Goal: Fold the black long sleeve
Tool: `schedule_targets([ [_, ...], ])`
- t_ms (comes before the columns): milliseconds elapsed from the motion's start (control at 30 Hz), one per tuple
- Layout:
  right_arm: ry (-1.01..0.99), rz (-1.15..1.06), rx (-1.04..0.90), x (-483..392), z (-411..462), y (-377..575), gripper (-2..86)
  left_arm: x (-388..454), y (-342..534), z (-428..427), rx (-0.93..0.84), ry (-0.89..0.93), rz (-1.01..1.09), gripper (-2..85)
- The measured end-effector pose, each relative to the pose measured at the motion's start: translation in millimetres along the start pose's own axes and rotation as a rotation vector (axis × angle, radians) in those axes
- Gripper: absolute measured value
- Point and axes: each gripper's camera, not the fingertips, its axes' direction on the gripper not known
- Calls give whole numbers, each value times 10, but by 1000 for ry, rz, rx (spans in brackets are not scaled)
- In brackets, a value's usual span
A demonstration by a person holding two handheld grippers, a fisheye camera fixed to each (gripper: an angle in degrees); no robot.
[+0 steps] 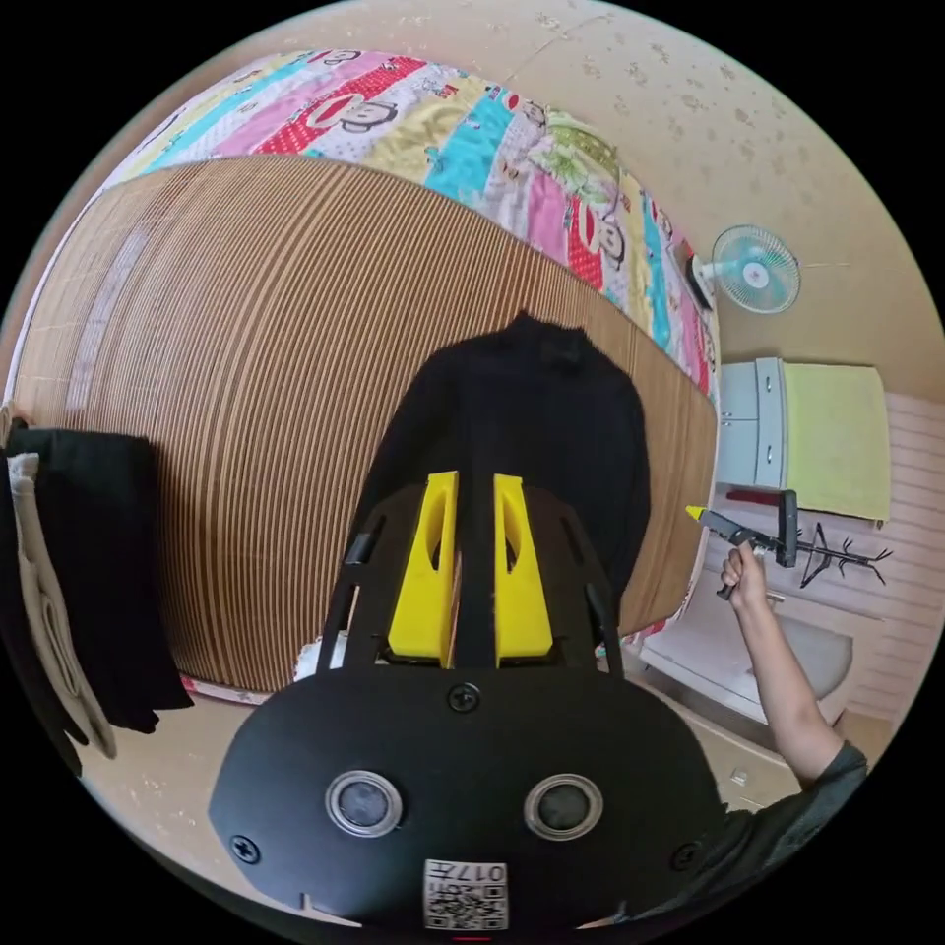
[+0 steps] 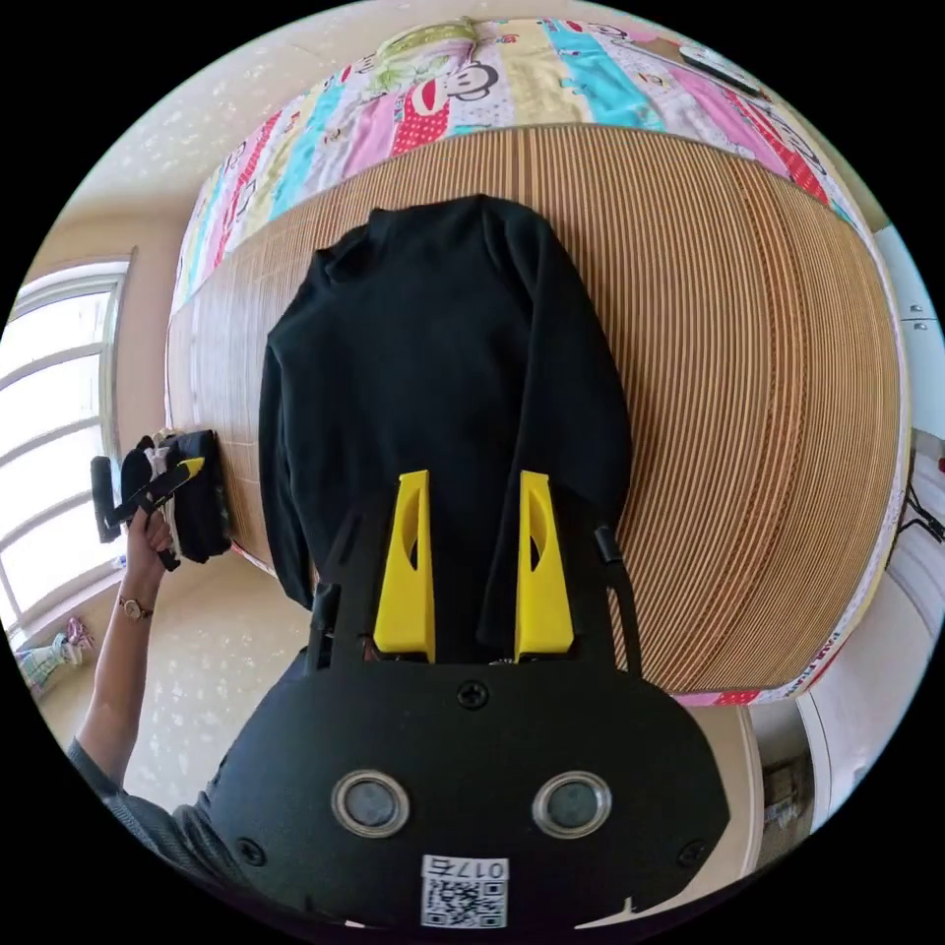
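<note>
We saw black long sleeve flat on woven mat over bed, collar at far end, hem nearest us, long axis running straight away from both tools. Sleeves lay folded in along body. Left tool hovered above hem end, gap narrow, holding nothing. Right tool hovered likewise, gap slightly wider, empty. We judged both about equally near hem; next move likely grabs hem corners.
</note>
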Motion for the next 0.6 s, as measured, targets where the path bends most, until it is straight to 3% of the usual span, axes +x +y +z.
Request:
schedule_targets([
  [100,74,92,-112,261,434,89,141,-188,595,649,-113,-69,-48,73],
  [233,129,111,-251,567,768,137,107,-584,1148,993,-122,-103,-195,85],
  [300,94,40,-259,633,649,46,73,-868,1419,1055,-96,-181,-302,110],
  [433,-119,-47,-252,1114,-98,-268,32,-1167,1577,1189,-168,-327,-233,114],
  [500,-260,60,-90,1613,-710,-388,28,-1286,1561,1163,-187,-328,-146,109],
  [567,-560,370,378,2562,-1589,-248,27,-1401,1542,1126,-207,-318,-155,107],
  [600,-609,458,497,2779,-1751,-150,28,-1465,1534,1097,-221,-320,-161,105],
])
